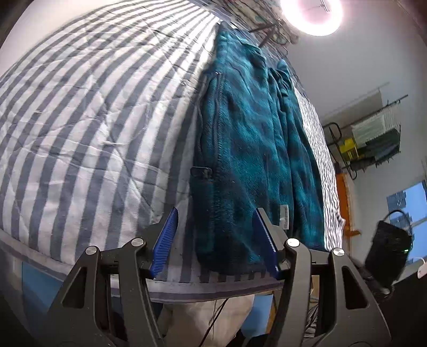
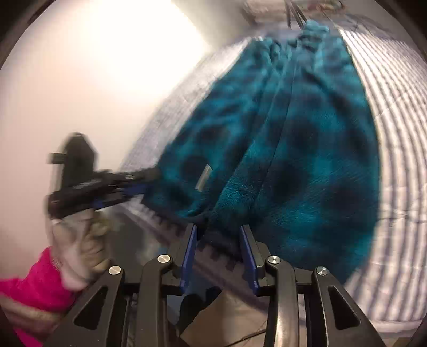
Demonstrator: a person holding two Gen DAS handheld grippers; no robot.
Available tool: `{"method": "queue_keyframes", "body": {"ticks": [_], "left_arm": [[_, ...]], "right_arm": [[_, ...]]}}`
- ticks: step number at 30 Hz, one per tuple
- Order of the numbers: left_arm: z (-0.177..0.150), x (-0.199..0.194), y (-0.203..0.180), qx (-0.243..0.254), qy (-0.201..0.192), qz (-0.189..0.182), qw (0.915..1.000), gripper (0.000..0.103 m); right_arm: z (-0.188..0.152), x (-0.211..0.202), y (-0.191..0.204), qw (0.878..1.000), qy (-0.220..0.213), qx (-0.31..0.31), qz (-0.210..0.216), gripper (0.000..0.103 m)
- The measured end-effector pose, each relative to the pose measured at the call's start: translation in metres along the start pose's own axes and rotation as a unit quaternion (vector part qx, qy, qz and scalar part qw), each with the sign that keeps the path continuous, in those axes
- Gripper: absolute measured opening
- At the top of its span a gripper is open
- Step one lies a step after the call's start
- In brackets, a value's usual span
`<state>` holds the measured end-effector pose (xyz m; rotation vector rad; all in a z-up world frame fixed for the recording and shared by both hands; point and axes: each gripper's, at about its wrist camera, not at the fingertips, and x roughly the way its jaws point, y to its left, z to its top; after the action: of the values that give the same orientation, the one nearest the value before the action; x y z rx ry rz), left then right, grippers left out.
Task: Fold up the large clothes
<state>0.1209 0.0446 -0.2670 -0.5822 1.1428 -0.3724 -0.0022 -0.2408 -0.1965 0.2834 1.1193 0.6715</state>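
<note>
1. Striped duvet (image 1: 88, 112): grey and white stripes, creased, covers the bed and fills the left of the left wrist view. It shows again on the far right of the right wrist view, blurred.
2. Left gripper (image 1: 214, 237): blue-padded fingers (image 1: 164, 243) stand well apart at the near edge of the bed. The lower left corner of the teal fleece jacket (image 1: 250, 149) lies between them; the right pad sits against the fabric, the left pad is clear of it over bare duvet. No grip.
3. Teal fleece jacket: lies lengthwise on the duvet, hem towards the cameras, collar at the far end. A zip line and a dark pull tab (image 1: 200, 171) run down its left side. A small pale label (image 1: 284, 216) sits near the hem.
4. Right of the left wrist view: wall rack with boxes (image 1: 373, 138), a round lamp (image 1: 311, 14) above, a dark bag (image 1: 390, 245) by a window.
5. Right wrist view, left side: a gloved hand (image 2: 80, 243) with a pink sleeve (image 2: 32, 291) holds the left gripper, its tips at the jacket's hem corner.
6. Right gripper (image 2: 218, 251): fingers partly open, the dark hem edge bunched between the pads. Whether they press on it, cannot tell; picture blurred.
</note>
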Motion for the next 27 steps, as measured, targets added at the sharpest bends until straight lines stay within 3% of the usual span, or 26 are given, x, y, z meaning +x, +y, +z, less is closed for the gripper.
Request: {"method": "queue_keyframes", "body": {"ticks": [3,4,7,13,17,21,24,27], "left_arm": [[0.001,0.006,0.0,-0.004,0.011,-0.015,0.9998,0.059],[0.001,0.008,0.001,-0.008,0.014,-0.019,0.9997,0.059],[-0.001,0.016,0.006,-0.024,0.026,-0.035,0.9988,0.055],[-0.002,0.028,0.0,-0.017,0.048,-0.041,0.9979,0.038],[-0.001,0.031,-0.004,-0.003,0.055,-0.031,0.998,0.021],[-0.001,0.027,-0.008,0.002,0.05,-0.03,0.9983,0.015],[-0.001,0.02,-0.017,0.013,0.041,-0.03,0.9986,0.014],[-0.001,0.014,-0.025,0.025,0.032,-0.028,0.9988,0.013]], "right_arm": [[-0.008,-0.04,-0.018,0.998,-0.045,0.011,-0.038,0.043],[-0.011,-0.051,-0.03,0.996,-0.058,0.025,-0.062,0.051],[-0.018,-0.067,-0.068,0.99,-0.072,0.083,-0.086,0.053],[-0.026,-0.044,-0.105,0.988,-0.05,0.138,-0.037,0.054],[-0.025,-0.018,-0.108,0.988,-0.033,0.148,0.009,0.053],[-0.021,0.003,-0.1,0.987,-0.015,0.144,0.068,0.053],[-0.016,0.013,-0.089,0.99,0.003,0.122,0.068,0.042],[-0.006,0.017,-0.091,0.991,0.006,0.125,0.055,0.021]]}}
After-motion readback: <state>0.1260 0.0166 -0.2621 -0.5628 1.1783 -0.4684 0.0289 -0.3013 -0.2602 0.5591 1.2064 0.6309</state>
